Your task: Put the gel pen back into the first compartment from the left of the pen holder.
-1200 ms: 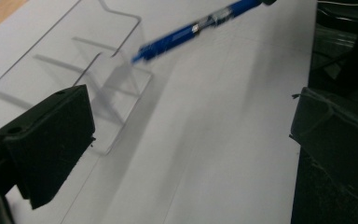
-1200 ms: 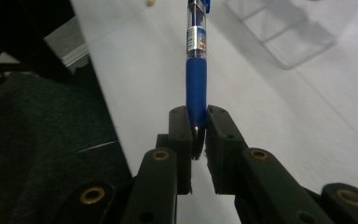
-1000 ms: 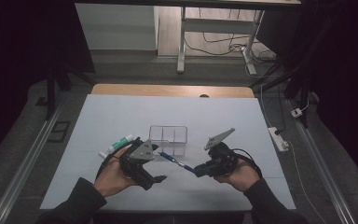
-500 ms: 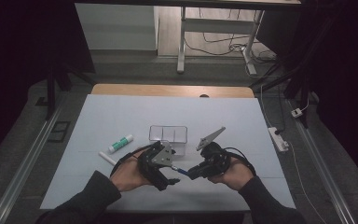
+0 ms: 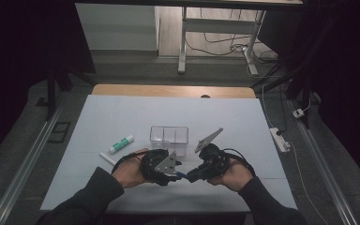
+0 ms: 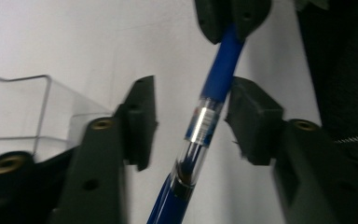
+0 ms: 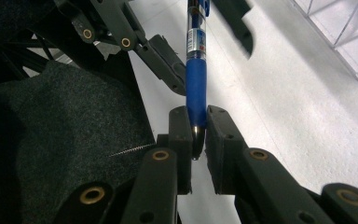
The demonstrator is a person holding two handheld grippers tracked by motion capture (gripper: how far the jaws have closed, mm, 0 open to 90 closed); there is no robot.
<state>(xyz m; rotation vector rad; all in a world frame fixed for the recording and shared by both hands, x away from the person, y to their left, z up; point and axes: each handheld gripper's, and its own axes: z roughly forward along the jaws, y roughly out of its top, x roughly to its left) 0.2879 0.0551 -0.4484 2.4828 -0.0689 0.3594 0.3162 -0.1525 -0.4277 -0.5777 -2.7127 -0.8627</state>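
A: The jaws of the right gripper (image 7: 196,135) are closed on the tip end of the blue pen (image 7: 196,79). The jaws of the left gripper (image 6: 191,121) have just been closing, but in the left gripper view a gap remains on both sides of the pen, so they stand open around it.

B: And what lies around the jaws, from the biggest thing?

A: The white table (image 5: 122,112) is under both grippers. Beyond the jaws stands the clear plastic box (image 5: 168,136); its corner shows beside the left gripper's jaw. The green and white tube (image 5: 122,144) lies apart, on the far side of the left hand (image 5: 129,171). The pen is between both pairs of jaws, above the table.
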